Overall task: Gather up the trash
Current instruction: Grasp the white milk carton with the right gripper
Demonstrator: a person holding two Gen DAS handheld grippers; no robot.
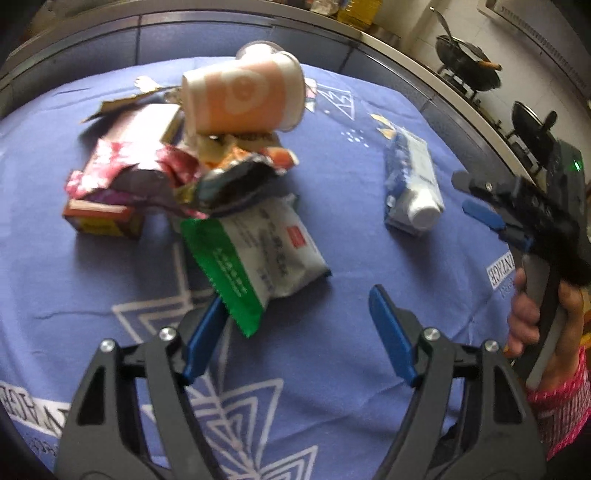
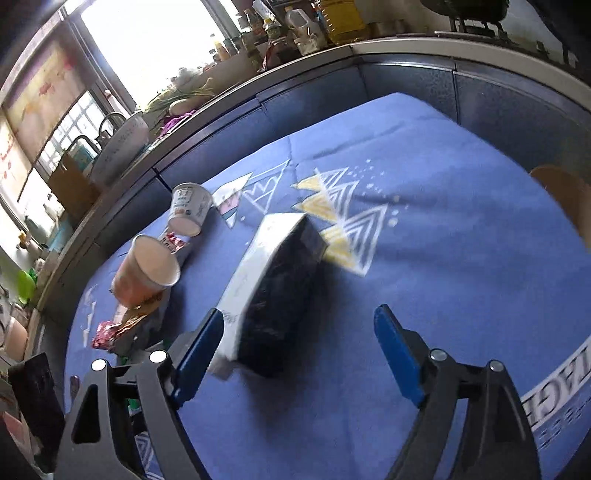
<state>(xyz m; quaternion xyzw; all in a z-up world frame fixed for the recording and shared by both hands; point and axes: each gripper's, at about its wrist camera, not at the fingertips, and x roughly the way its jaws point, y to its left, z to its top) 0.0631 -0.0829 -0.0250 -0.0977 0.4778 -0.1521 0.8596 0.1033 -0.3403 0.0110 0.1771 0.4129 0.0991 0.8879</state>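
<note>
A pile of trash lies on the blue tablecloth (image 1: 332, 369): an orange paper cup (image 1: 242, 99) on its side on top, crumpled foil wrappers (image 1: 207, 181), a small red and yellow box (image 1: 103, 218) and a green and white packet (image 1: 255, 254). A blue and white carton (image 1: 412, 181) lies apart to the right. My left gripper (image 1: 299, 314) is open, its left finger touching the green packet's edge. My right gripper (image 2: 299, 328) is open over the carton (image 2: 273, 284), which lies between its fingers. It also shows in the left wrist view (image 1: 480, 210). The orange cup (image 2: 147, 273) and a white cup (image 2: 190, 212) lie to its left.
A dark counter front (image 1: 221, 37) curves behind the table. Woks (image 1: 467, 61) stand on a stove at the right. Bottles (image 2: 295, 26) and a sink tap (image 2: 110, 122) line the counter in the right wrist view. The person's hand (image 1: 532, 314) holds the right gripper's handle.
</note>
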